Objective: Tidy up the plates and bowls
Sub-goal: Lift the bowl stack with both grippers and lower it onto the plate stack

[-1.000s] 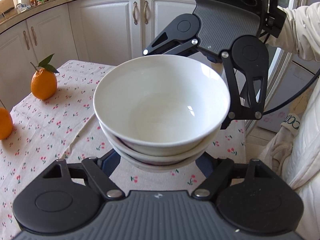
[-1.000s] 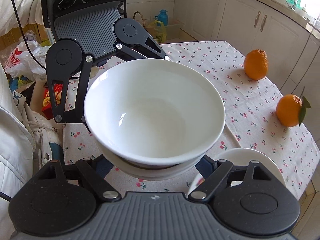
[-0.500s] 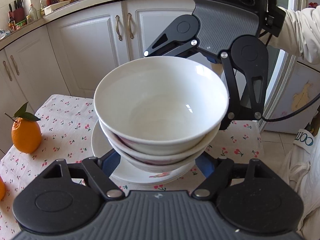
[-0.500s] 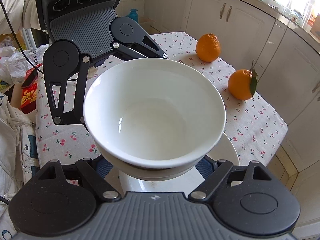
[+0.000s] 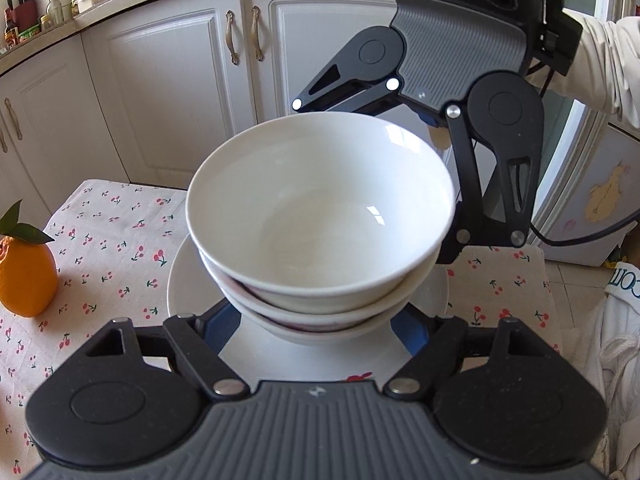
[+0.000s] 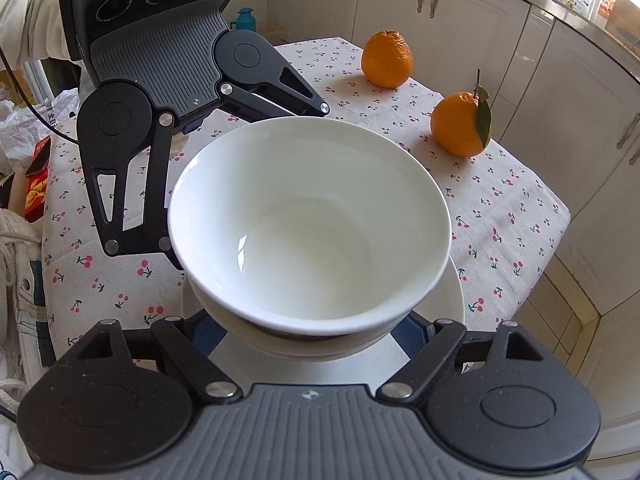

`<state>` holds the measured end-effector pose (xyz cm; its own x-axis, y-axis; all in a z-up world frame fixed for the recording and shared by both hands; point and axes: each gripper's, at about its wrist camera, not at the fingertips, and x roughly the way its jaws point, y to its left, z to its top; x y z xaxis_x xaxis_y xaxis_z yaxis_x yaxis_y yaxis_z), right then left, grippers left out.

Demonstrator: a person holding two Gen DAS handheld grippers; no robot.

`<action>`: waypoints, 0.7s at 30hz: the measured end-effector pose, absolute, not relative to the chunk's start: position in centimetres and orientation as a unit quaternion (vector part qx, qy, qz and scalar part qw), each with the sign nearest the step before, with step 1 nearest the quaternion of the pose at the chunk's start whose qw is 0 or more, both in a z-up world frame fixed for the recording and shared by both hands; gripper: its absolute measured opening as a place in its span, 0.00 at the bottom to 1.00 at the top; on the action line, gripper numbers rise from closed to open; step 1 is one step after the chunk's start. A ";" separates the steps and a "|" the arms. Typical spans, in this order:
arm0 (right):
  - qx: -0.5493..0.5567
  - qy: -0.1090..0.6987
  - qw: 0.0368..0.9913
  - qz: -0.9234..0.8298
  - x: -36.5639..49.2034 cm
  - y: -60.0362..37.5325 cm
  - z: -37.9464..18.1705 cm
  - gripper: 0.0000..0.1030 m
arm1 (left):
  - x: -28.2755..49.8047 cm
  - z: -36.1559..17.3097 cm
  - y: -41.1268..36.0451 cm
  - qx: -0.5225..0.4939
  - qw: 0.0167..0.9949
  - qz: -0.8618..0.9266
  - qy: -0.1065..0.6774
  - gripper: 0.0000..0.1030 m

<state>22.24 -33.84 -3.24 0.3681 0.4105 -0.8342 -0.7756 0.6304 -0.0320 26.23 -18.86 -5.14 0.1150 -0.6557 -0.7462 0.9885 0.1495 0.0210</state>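
Stack of bowls (image 5: 320, 240) — held from opposite sides, left hand-held gripper (image 5: 320, 322) and right hand-held gripper (image 6: 308, 330) each closed on its lower walls. Position: directly above the white plate (image 5: 192, 280) on the table (image 6: 500, 208), apparently not touching — next move straight down.

The stack of bowls (image 5: 320, 232) hides the fingertips of the left gripper (image 5: 320, 320) and of the right gripper (image 6: 316, 332), so it is not clear if they touch it. The bowls also cover most of the white plate (image 5: 180, 280). One orange (image 5: 24, 276) is cut by the left edge of the left wrist view. The bottles on the counter (image 5: 52, 4) are too small to read.
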 end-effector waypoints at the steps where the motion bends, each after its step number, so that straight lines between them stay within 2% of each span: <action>1: -0.215 0.423 0.798 0.371 22.3 -33.9 -3.4 0.87 | 26.3 -5.2 -18.9 0.274 0.695 -0.591 0.305 0.79; 19: -0.192 0.431 0.800 0.371 22.9 -34.3 -4.3 0.87 | 26.7 -5.8 -19.0 0.272 0.697 -0.586 0.311 0.79; 21: -0.190 0.432 0.800 0.370 22.9 -34.3 -4.3 0.91 | 26.4 -5.8 -18.9 0.278 0.702 -0.580 0.304 0.82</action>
